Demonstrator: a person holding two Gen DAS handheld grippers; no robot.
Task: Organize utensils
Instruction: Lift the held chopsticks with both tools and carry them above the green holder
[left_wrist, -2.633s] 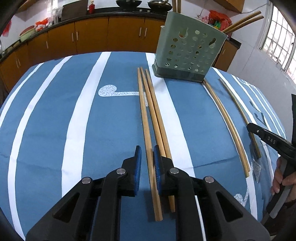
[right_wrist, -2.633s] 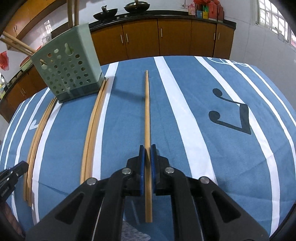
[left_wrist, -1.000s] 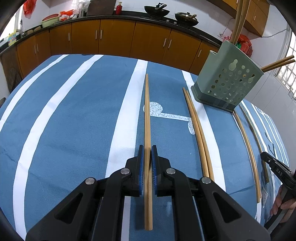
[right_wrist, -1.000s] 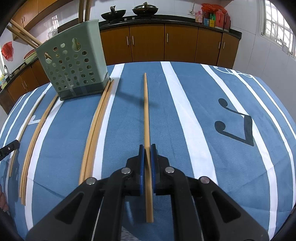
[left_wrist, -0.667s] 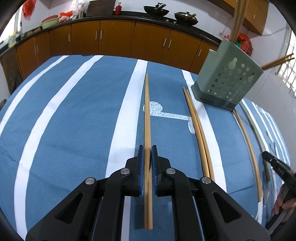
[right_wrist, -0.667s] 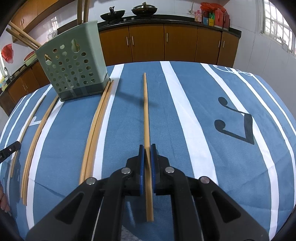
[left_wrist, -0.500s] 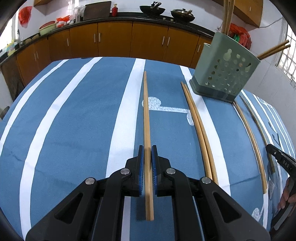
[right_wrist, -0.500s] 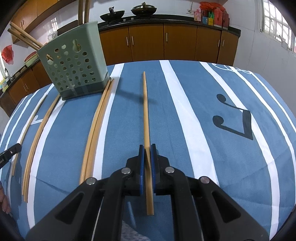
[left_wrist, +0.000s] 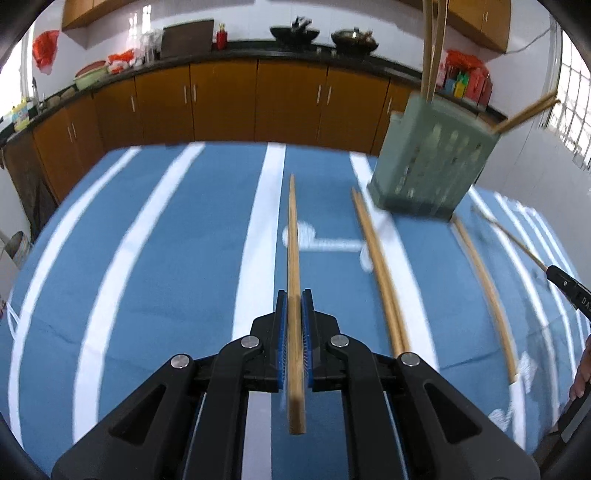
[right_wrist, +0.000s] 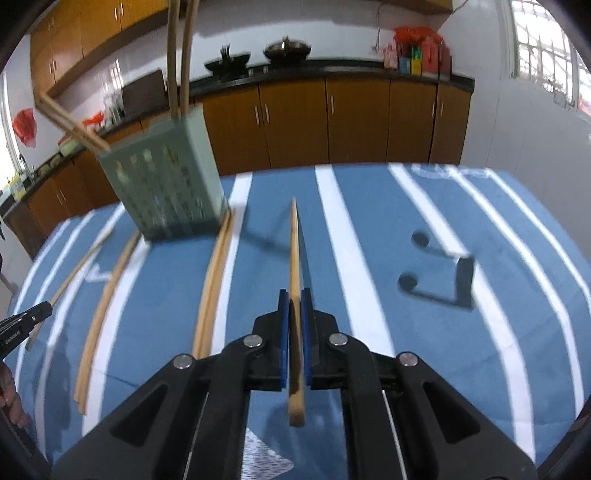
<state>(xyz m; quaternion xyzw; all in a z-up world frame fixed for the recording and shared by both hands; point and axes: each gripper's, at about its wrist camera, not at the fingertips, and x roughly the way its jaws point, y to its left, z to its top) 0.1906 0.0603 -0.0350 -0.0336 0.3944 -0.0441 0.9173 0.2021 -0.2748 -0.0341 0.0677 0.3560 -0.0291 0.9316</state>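
Observation:
My left gripper (left_wrist: 294, 297) is shut on a wooden chopstick (left_wrist: 293, 236) that points away over the blue striped cloth. My right gripper (right_wrist: 294, 295) is shut on another wooden chopstick (right_wrist: 294, 243), lifted above the cloth. A green perforated utensil holder (left_wrist: 430, 171) stands far right in the left wrist view and far left in the right wrist view (right_wrist: 166, 184), with several chopsticks standing in it. A pair of chopsticks (left_wrist: 380, 266) lies on the cloth right of my left gripper. Another chopstick (left_wrist: 484, 288) lies further right.
The table wears a blue cloth with white stripes (left_wrist: 147, 258) and music-note prints (right_wrist: 439, 273). Brown kitchen cabinets (left_wrist: 221, 103) and a counter with woks stand behind. The other gripper's tip shows at the right edge (left_wrist: 569, 288) of the left wrist view.
Both grippers have risen and tilted up with their chopsticks; the views now show more of the cabinets and the holder appears nearer. At the earliest frame my left gripper was open around a chopstick.

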